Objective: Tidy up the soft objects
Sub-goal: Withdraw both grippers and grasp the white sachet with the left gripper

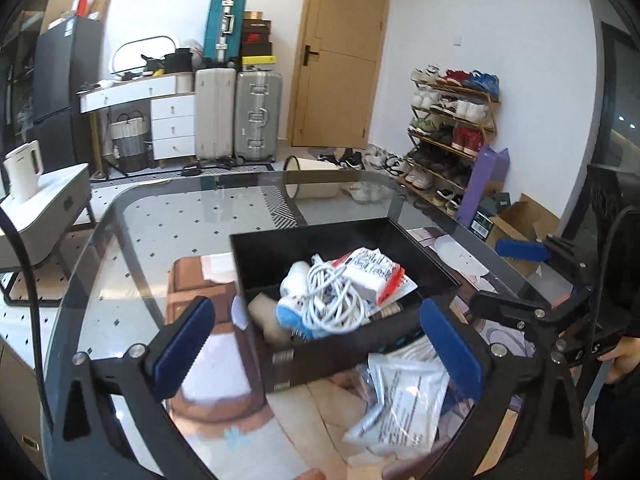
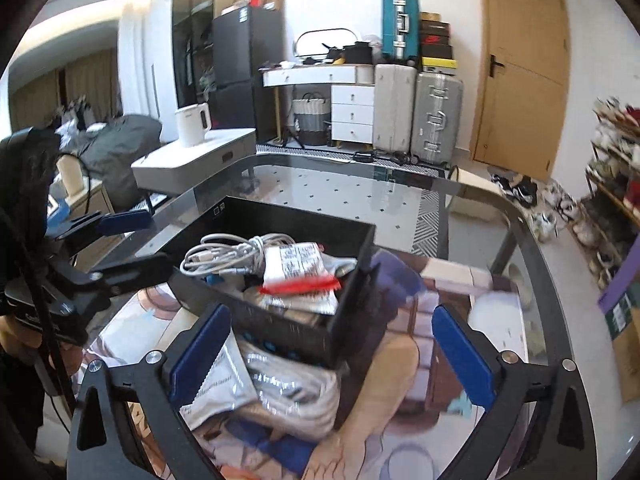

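Observation:
A black box (image 1: 256, 248) stands on a printed mat on the glass table (image 1: 168, 216). In it lie a white coiled cable (image 1: 334, 300), white and blue socks (image 1: 292, 300) and a white packet with red edge (image 1: 374, 274). A clear plastic bag (image 1: 404, 400) lies on the mat in front of the box. My left gripper (image 1: 316, 342) is open and empty just before the box. My right gripper (image 2: 326, 354) is open and empty over the bag (image 2: 240, 384), near the box (image 2: 280, 216); it shows in the left wrist view (image 1: 520, 276).
A white side table with a kettle (image 1: 24, 176) stands left of the glass table. Suitcases (image 1: 238, 114), drawers and a door line the far wall. A shoe rack (image 1: 452, 128) and cardboard boxes (image 1: 520, 224) stand on the right.

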